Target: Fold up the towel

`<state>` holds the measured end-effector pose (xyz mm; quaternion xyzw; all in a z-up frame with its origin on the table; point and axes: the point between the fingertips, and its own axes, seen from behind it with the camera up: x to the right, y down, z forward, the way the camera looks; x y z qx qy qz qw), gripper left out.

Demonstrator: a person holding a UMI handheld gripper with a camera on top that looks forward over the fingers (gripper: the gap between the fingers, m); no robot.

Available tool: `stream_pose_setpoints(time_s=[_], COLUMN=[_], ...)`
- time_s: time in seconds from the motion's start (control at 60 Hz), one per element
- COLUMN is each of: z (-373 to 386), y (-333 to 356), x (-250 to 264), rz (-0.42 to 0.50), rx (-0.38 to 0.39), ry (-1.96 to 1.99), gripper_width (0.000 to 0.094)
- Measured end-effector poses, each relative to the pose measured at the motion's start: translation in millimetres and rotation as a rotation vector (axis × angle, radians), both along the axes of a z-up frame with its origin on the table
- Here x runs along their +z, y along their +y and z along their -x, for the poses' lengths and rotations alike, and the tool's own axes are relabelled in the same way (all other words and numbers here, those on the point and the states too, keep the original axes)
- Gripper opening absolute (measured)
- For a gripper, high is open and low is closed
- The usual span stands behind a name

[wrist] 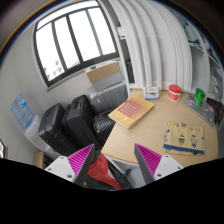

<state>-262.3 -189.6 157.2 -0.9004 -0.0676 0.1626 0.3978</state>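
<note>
A yellow towel (pixel 130 108) lies flat on the far left end of a light wooden table (pixel 150 128), well beyond my fingers. My gripper (pixel 112 162) is held high and back from the table, open and empty, with the magenta pads (pixel 76 160) wide apart. Between the fingers, far below, shows a red and black thing (pixel 100 173) by the table's near edge; I cannot tell what it is.
A red cup (pixel 175 92) and a green object (pixel 198 97) stand at the table's far right. A printed box (pixel 182 136) lies on its right part. Black suitcases (pixel 65 125) and a water bottle (pixel 22 110) stand left, under a window (pixel 75 40).
</note>
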Motion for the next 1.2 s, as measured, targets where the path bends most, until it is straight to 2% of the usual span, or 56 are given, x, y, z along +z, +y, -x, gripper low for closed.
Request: stream_pose_setpoints(time_s=[0.133, 0.267, 0.317, 0.417, 0.483, 0.55, 0.6, 0.683, 0.733, 0.75, 0.817, 0.85, 0.883, 0.9, 0.95, 1.2], z=[-31.8, -86.8, -109.6, -146.4, -171.3, -190.9, -197.9, -213.9, -213.1, -213.8, -216.4, -215.4, -222.5, -228.4, -226.7, -224.5], y=[25.9, 73.6, 92.4, 122.4, 142.2, 154.4, 163.1, 167.1, 164.9, 168.7, 170.2, 170.2, 171.0, 171.6, 172.3, 172.2], x=[-4.7, -22.9, -36.9, -75.5, -100.7, -124.5, -137.3, -160.1, -174.5, -170.9, -172.1, -172.5, -171.8, -171.9, -172.9, -166.1], rz=[-0.01, -0.014, -0.009, 0.058, 0.075, 0.098, 0.094, 0.098, 0.122, 0.099, 0.06, 0.05, 0.038, 0.029, 0.017, 0.073], rx=[-0.065, -0.167, -0.204, -0.278, -0.301, -0.31, -0.301, -0.304, -0.294, -0.295, -0.278, -0.268, -0.277, -0.289, -0.295, -0.254], ry=[-0.019, -0.055, -0.078, -0.075, -0.108, -0.169, -0.188, -0.241, -0.239, -0.232, -0.258, -0.263, -0.285, -0.304, -0.296, -0.196], gripper_width=[0.083, 0.0826, 0.0818, 0.0798, 0.0736, 0.0725, 0.0657, 0.0484, 0.0464, 0.0463, 0.0353, 0.0259, 0.0087, 0.005, 0.0053, 0.0033])
